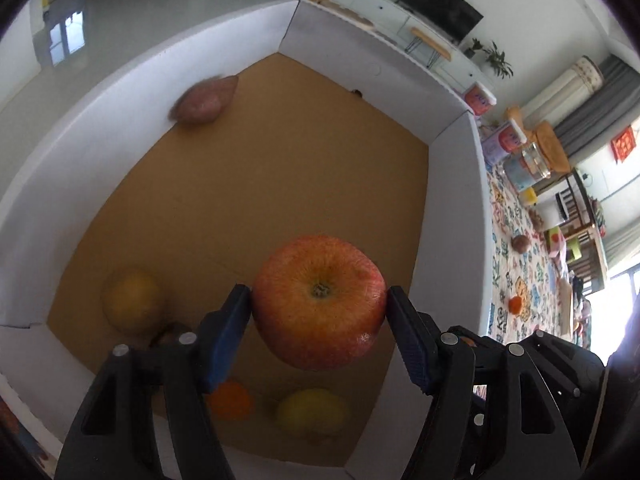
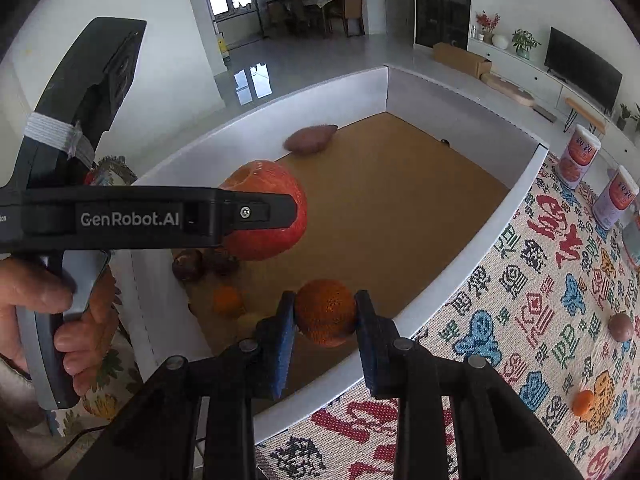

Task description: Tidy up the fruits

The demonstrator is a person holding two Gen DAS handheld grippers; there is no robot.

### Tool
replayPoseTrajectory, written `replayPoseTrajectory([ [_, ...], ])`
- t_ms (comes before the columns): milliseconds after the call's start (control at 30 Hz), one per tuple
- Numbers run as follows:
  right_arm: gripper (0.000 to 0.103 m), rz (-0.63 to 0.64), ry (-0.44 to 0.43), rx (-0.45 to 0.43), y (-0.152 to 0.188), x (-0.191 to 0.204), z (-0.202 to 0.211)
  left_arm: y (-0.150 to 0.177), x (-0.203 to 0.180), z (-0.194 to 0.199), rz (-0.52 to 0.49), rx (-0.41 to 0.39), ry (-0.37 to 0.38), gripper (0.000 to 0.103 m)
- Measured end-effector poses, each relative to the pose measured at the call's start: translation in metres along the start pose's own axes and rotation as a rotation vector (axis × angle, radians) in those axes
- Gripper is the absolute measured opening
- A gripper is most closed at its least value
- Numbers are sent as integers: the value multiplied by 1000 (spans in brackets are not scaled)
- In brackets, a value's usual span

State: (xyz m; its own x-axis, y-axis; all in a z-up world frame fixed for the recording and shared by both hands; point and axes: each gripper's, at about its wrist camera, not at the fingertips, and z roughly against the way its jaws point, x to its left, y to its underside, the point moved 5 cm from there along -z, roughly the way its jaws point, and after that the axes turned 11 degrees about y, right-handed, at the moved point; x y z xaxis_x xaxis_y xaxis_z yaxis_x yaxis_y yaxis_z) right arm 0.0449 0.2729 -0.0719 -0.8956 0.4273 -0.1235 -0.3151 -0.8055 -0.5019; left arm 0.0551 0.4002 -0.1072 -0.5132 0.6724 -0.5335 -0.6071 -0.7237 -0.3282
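We are working over a large white-walled cardboard box (image 1: 224, 40) with a flat brown corrugated floor, which is sitting on a woven tablecloth (image 2: 532, 280) patterned with red, blue and green characters. Inside the box, a dull purple-brown sweet potato (image 1: 202, 100) is lying against the far wall, a rounded yellow-brown pear (image 1: 130, 300) is resting near the left wall, and a smooth yellow fruit (image 1: 312, 410) and a small orange tangerine (image 1: 231, 399) are sitting near the closest wall. Our left gripper (image 1: 319, 308) is holding a big glossy red-and-yellow apple (image 1: 319, 306) above the box floor; the apple is sitting squarely between the blue textured pads, calyx end facing the camera, with the jaws spread wide and pressing on both its sides. Our right gripper (image 2: 325, 316) is holding a rough, pitted orange (image 2: 325, 312) just over the near rim of the box, its jaws set narrower and clamped against the fruit on left and right. Out on the tablecloth, a small brown round fruit (image 2: 620, 326) and a tiny orange tangerine (image 2: 582, 402) are lying well apart from the box.
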Motion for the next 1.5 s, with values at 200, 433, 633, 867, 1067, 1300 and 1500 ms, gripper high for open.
replayPoseTrajectory([
  [200,41,-10,36,45,-5,-1,-23,2,20,-12,112,12,-12,72],
  [433,72,-178,43,-145,-2,-60,31,-3,-25,29,-1,-214,0,88],
  [633,99,-321,269,-237,90,-159,58,50,-117,28,-215,-222,129,90],
  [867,99,-638,476,36,287,-288,37,133,-228,-47,-441,-16,230,91],
  [1067,99,-939,536,-31,367,-338,73,189,-287,-122,-572,70,190,91],
  [1300,100,-952,613,10,381,-347,77,195,-310,-179,-708,40,107,91],
  [1500,103,-914,641,58,380,-344,68,192,-303,-198,-704,31,74,91],
])
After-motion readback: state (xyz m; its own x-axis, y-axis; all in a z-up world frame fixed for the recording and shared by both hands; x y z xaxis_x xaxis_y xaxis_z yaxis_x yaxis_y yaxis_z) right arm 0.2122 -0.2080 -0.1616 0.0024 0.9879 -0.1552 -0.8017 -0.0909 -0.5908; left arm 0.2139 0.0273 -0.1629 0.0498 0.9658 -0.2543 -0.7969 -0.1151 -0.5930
